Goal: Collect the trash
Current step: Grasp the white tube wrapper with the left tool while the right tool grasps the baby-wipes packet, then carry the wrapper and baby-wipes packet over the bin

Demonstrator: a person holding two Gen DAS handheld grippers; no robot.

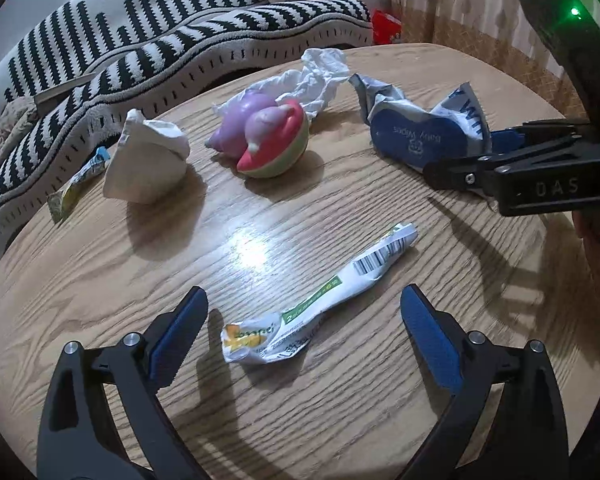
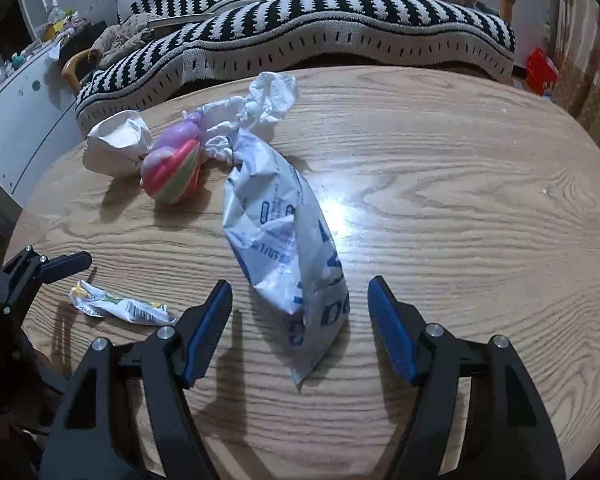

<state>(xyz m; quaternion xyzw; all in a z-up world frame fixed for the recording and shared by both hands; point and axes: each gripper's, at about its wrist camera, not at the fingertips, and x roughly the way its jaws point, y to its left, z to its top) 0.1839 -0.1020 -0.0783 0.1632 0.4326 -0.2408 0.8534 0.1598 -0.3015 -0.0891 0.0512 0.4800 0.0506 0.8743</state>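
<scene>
A crumpled snack wrapper (image 1: 316,300) lies on the wooden table (image 1: 340,208), between the open jaws of my left gripper (image 1: 303,316). A blue-and-white baby wipes pack (image 2: 288,248) lies between the open jaws of my right gripper (image 2: 300,312), whose fingers straddle its near end; the pack also shows in the left wrist view (image 1: 424,128). The right gripper shows in the left wrist view (image 1: 496,164). Other trash: a white crumpled tissue (image 1: 312,76), a white paper ball (image 1: 148,156), and a small yellow wrapper (image 1: 76,184) at the table's left edge.
A pink, purple and green soft toy (image 1: 264,140) sits mid-table beside the tissue. A black-and-white striped sofa (image 1: 160,40) runs behind the table. A red box (image 1: 386,26) stands on the floor at the back right. A white cabinet (image 2: 16,120) is at left.
</scene>
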